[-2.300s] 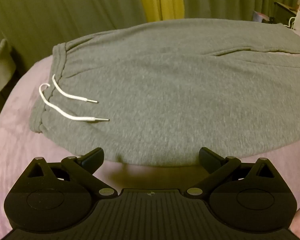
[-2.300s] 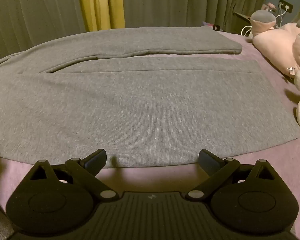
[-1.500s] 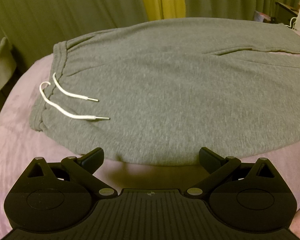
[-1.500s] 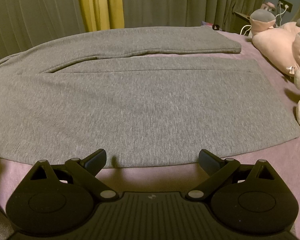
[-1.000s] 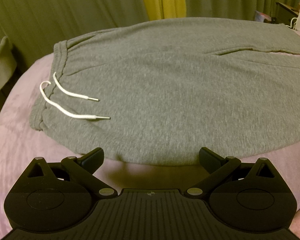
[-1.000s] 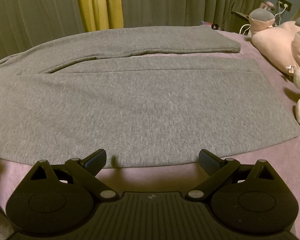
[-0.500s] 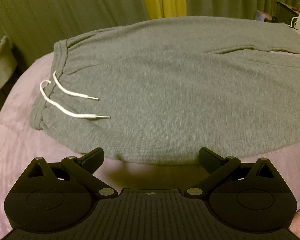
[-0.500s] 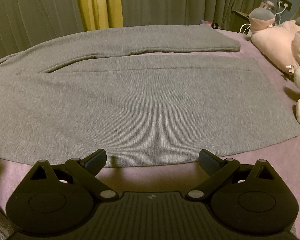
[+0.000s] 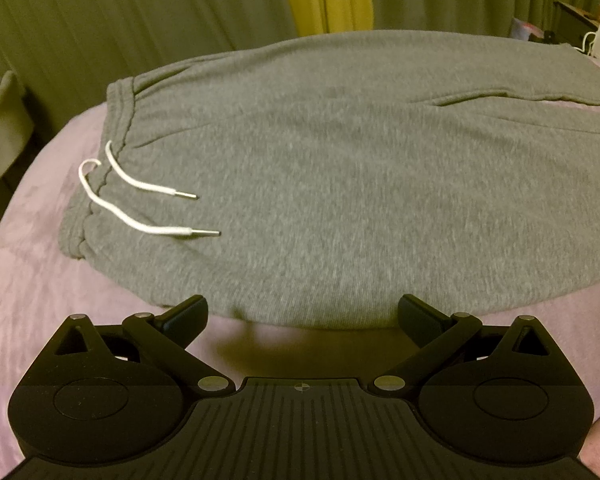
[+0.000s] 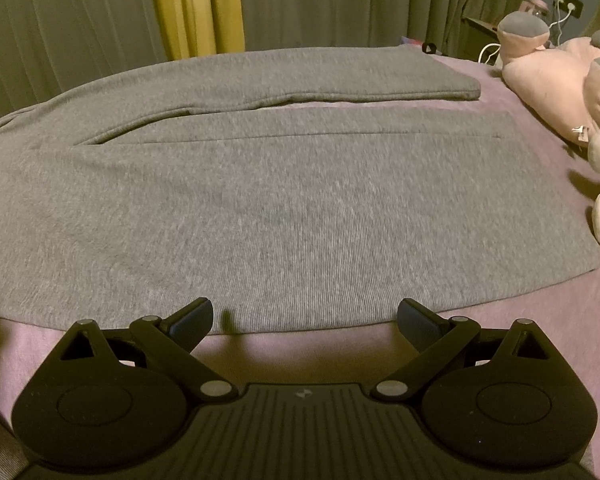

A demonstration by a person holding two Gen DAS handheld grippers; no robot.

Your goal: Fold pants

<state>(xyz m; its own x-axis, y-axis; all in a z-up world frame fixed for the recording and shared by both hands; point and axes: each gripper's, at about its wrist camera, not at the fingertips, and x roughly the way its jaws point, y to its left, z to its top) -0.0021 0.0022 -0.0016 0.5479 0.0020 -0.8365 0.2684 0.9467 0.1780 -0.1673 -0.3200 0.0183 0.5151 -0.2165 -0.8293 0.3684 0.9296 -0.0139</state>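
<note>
One pair of grey pants (image 9: 340,168) is laid out flat on a pink bedspread (image 9: 32,280), just ahead of both grippers. The left gripper (image 9: 302,314) is spread wide with nothing held, its two fingertips parked right at the near hem of the pants by the waist end. Off to its front-left, the waistband can be seen with two white drawstring ends (image 9: 140,184) lying loose on the fabric, each tipped with a metal aglet.

The right gripper (image 10: 305,316) is spread wide too, nothing clamped, its two fingers sitting at the near edge of the closer leg. Two legs are counted from this view: one directly ahead, the other (image 10: 300,76) further out, with a thin strip of bedspread showing between them. To the front-right, one pink plush toy (image 10: 556,80) is seen beside the leg cuffs. Curtains (image 10: 196,8) hang beyond it all, one yellow strip among the green.
</note>
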